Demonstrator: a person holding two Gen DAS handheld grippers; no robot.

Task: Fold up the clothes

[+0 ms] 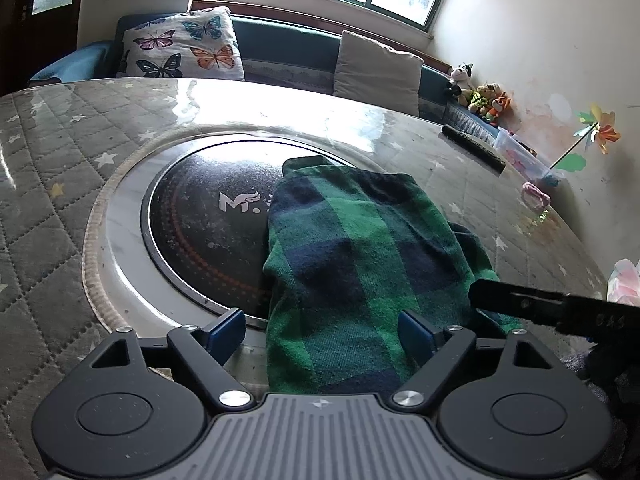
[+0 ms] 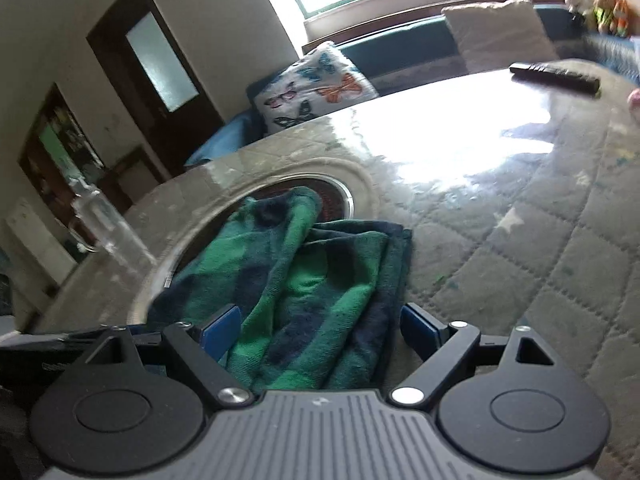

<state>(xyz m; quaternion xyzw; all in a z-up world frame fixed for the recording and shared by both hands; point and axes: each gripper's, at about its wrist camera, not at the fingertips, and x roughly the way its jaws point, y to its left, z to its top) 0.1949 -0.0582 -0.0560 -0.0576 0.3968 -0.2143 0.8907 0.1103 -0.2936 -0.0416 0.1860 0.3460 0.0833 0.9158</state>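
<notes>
Left tongs (image 1: 322, 334) agape, green checked cloth's (image 1: 360, 264) near edge hidden.

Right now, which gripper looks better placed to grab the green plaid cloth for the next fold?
Probably the left gripper: the plaid cloth lies flat between its open fingers. The right gripper faces bunched layers.

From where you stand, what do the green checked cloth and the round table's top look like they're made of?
Green checked cloth: probably a soft woven fabric like flannel, matte and slightly fuzzy, with a visible weave. Table top: apparently quilted grey star-print fabric under a clear glossy sheet, glass or plastic, judging by the bright window glare.
</notes>
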